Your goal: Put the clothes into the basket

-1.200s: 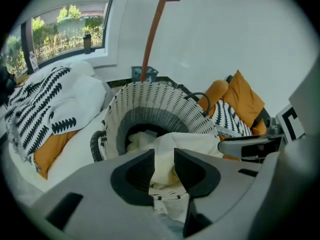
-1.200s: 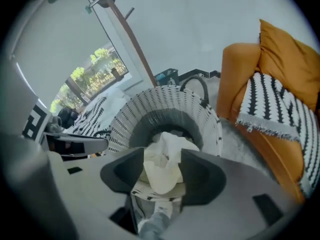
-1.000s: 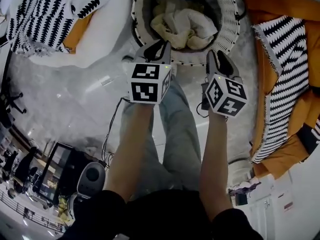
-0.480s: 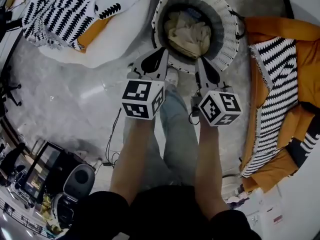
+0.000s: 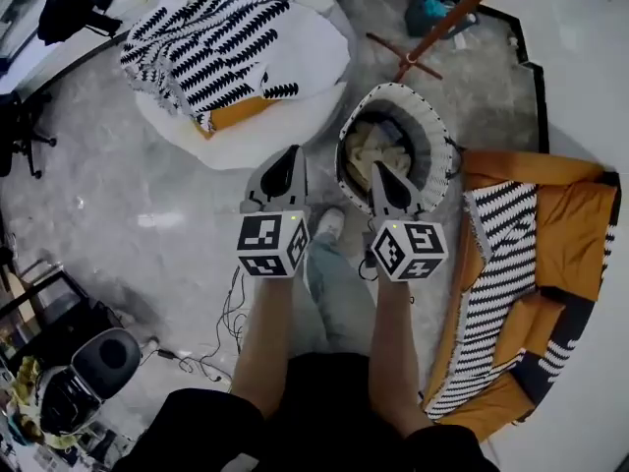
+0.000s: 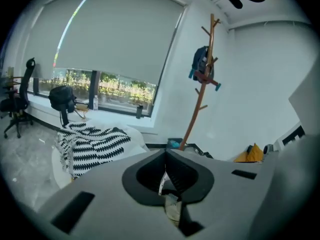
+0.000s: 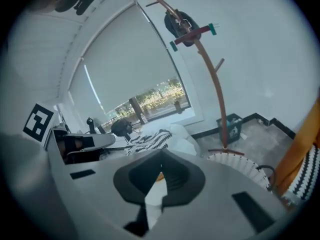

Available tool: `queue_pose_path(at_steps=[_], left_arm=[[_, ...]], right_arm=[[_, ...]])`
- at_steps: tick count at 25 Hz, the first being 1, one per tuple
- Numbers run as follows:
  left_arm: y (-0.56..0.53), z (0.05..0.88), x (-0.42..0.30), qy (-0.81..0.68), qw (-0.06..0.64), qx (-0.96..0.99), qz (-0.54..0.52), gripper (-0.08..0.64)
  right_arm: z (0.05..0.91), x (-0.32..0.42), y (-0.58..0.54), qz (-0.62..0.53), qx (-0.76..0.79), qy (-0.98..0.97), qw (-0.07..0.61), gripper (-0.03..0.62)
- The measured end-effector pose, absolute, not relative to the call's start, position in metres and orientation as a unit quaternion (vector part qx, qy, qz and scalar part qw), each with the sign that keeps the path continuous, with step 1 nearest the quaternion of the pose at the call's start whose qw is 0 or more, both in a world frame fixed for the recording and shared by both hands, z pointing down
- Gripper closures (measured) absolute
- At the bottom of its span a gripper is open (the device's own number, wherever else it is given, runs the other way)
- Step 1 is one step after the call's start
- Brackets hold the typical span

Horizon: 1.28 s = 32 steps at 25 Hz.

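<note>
At far left in the head view, a dark office chair (image 5: 20,131) stood on the grey marbled floor (image 5: 118,205), and a round dark device (image 5: 98,362) sat near the lower edge with loose cables (image 5: 221,337) just beside it. Up and to the right lay a white cushion (image 5: 314,57) draped with a black-and-white patterned blanket (image 5: 211,52).

The left gripper (image 5: 291,157) was held out over the floor just left of the basket, its jaws pressed fully together with nothing between them. The white woven basket (image 5: 445,150) stood ahead of the person's shoe (image 5: 329,222), and cream-coloured clothes (image 5: 366,147) lay bundled inside it.

The right gripper (image 5: 379,173) pointed toward the basket, its tips overlapping the near side of the rim in the head view; its jaws were likewise closed flat on each other and held no cloth.

Behind the basket a wooden coat stand (image 5: 447,18) leaned across the top of the view. At far right an orange sofa (image 5: 565,205) carried a black-and-white striped throw (image 5: 501,254).
</note>
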<state>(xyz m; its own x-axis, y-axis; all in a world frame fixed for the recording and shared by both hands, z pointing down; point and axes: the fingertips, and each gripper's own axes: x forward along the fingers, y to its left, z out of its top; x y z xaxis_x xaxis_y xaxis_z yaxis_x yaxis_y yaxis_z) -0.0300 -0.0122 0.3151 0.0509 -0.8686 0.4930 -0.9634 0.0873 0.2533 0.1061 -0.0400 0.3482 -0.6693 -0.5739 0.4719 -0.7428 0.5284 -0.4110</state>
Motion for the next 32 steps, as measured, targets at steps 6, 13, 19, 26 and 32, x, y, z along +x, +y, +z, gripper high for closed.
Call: queue_pose_path(at_steps=[6, 13, 19, 26, 32], left_arm=[[0.001, 0.231, -0.079, -0.737, 0.233, 0.633, 0.033, 0.551], [0.029, 0.126, -0.122, -0.765, 0.16, 0.624, -0.002, 0.551], [0.034, 0.041, -0.148, -0.775, 0.078, 0.626, -0.041, 0.551], [0.041, -0.014, -0.153, -0.769, 0.025, 0.637, -0.048, 0.551], [0.032, -0.029, -0.149, -0.767, 0.006, 0.641, -0.038, 0.551]], right_arm=[[0.262, 0.041, -0.042, 0.269, 0.317, -0.905, 0.092, 0.581], [0.142, -0.002, -0.039, 0.189, 0.271, -0.943, 0.039, 0.581], [0.062, -0.035, -0.038, 0.124, 0.246, -0.961, -0.003, 0.581], [0.009, -0.049, -0.031, 0.079, 0.244, -0.966, -0.031, 0.581], [-0.014, -0.042, -0.04, 0.055, 0.254, -0.964, -0.047, 0.581]])
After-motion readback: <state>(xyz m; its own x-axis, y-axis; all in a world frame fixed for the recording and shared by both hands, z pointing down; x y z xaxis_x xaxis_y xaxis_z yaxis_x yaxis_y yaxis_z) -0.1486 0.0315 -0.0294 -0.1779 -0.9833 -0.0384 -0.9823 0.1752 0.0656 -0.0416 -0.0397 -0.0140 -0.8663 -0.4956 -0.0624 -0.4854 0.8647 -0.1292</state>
